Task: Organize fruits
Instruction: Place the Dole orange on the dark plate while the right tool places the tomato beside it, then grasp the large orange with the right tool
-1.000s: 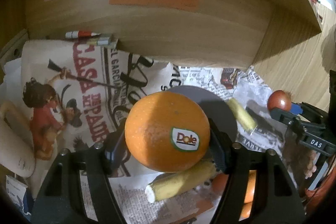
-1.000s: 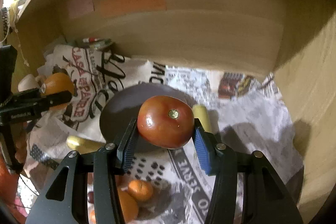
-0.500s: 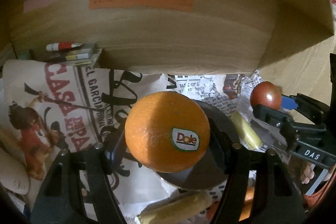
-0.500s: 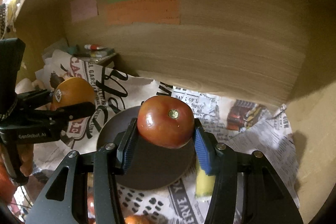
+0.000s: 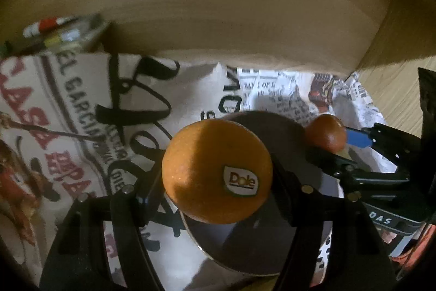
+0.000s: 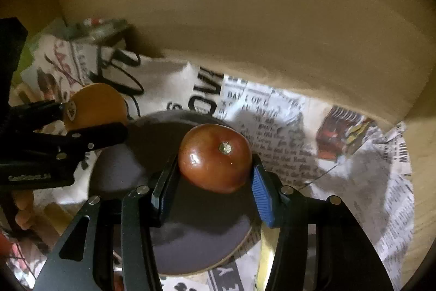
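My left gripper (image 5: pixel 218 176) is shut on an orange (image 5: pixel 216 172) with a Dole sticker, held above the left edge of a dark round plate (image 5: pixel 272 242). My right gripper (image 6: pixel 215 171) is shut on a red tomato (image 6: pixel 215 157), held over the same plate (image 6: pixel 196 236). In the left wrist view the tomato (image 5: pixel 325 137) and the right gripper (image 5: pixel 335 143) show at the plate's right side. In the right wrist view the orange (image 6: pixel 100 105) and the left gripper (image 6: pixel 92 113) show at the plate's left side.
Printed newspaper (image 5: pixel 81 127) covers the surface under the plate. A wooden wall (image 5: pixel 218 18) with coloured paper notes stands close behind. Markers and a small stack of items (image 5: pixel 60 32) lie at the back left. A pale yellow fruit (image 6: pixel 264 252) lies by the plate's right edge.
Both grippers have moved forward and down toward the plate and the wall, each keeping its fruit. The plate now lies right under both fruits.
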